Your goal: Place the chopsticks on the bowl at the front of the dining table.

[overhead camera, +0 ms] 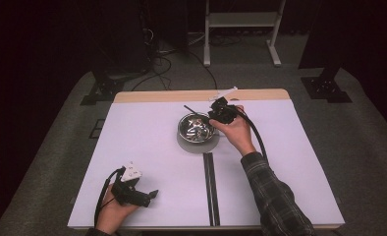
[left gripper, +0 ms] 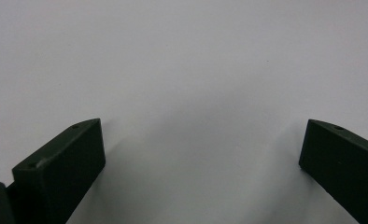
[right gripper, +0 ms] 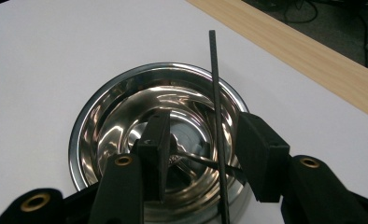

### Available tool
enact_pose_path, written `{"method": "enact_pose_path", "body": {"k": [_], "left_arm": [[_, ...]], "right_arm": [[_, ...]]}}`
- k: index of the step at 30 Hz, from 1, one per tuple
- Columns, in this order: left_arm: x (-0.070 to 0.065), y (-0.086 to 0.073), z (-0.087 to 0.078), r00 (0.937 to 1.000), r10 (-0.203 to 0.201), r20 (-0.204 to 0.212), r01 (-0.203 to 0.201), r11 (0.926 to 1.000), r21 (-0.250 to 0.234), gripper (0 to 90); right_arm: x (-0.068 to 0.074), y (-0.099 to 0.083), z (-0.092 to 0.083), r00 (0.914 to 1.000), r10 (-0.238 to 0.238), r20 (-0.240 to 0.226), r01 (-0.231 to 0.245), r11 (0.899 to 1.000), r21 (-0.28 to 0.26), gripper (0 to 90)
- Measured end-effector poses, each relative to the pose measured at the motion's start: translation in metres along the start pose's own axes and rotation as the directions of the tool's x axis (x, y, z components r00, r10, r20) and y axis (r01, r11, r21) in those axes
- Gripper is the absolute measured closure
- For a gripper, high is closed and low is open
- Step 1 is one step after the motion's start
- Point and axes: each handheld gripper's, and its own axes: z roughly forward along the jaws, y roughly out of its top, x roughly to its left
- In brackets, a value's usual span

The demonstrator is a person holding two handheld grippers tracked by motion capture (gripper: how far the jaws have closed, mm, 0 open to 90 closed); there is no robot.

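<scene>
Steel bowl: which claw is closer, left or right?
Right. The right claw hangs over the steel bowl's far-right rim, a thin black rod between its jaws. The left claw sits well away, near the table's front-left edge, over bare white surface.

Your right gripper (right gripper: 201, 154) hides the bowl's (right gripper: 102, 107) near rim, and the rod's (right gripper: 215, 84) lower end runs off the bottom edge. Bowl contents are too reflective to identify.

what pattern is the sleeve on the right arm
A dark plaid check, on the sleeve behind the right gripper; the high view shows it best.
</scene>
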Motion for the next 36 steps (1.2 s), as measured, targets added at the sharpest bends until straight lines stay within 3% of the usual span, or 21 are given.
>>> {"method": "enact_pose_path", "body": {"k": [20, 36], "left_arm": [[0.0, 0.0, 0.0, 1.0, 0.001, -0.001, -0.001, 1.0, -0.001, 0.0], [0.0, 0.0, 0.0, 1.0, 0.003, -0.002, -0.003, 1.0, 0.001, 0.0]], "right_arm": [[-0.003, -0.041, -0.044, 0.9989, 0.014, 0.046, -0.013, 1.0, -0.015, 49.6], [-0.006, -0.09, -0.079, 0.9946, 0.076, 0.07, -0.072, 0.996, -0.054, 43.1]]}}
